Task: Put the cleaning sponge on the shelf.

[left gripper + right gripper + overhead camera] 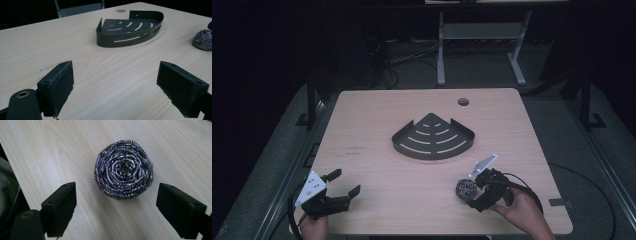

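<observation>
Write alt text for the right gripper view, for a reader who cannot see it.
A round steel wool scourer lies on a pale wooden table, just beyond the open right claw. The claw's two black jaws rise from the bottom edge, wide apart, not touching the scourer.
</observation>
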`<state>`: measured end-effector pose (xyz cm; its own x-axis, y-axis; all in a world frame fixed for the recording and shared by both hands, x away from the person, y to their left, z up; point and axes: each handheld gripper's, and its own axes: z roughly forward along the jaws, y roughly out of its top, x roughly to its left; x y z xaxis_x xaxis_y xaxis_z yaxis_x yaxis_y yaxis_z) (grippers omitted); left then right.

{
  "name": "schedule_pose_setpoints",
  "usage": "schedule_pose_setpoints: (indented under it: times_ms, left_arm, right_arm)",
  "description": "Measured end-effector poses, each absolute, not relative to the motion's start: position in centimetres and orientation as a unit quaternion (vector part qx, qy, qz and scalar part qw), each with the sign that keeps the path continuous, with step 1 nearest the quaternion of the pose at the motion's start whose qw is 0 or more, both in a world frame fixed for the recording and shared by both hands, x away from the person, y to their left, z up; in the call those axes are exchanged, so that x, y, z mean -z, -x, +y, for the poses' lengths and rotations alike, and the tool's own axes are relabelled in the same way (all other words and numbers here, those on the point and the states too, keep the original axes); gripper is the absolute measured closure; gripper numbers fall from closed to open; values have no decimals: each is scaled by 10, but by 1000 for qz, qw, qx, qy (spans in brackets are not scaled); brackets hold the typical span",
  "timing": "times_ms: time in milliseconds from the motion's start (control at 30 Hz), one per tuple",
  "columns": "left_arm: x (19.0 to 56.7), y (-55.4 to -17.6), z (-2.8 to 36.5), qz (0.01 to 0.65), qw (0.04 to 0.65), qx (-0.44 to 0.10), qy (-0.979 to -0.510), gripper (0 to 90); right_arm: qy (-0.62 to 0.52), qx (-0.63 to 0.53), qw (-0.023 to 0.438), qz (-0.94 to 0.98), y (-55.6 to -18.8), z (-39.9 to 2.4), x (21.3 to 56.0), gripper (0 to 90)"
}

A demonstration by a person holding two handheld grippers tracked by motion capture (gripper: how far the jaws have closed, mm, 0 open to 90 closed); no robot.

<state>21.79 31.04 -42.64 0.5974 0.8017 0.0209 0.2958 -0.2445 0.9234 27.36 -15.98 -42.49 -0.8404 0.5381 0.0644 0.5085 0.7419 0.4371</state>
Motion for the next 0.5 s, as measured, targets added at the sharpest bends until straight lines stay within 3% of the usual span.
schedule_pose_setpoints:
  times_ms: [500]
  left_arm:
    - [426,-217,312,369,495,-256,-744,135]
  right_arm:
    - [-264,-207,31,942,-284,-143,427,160]
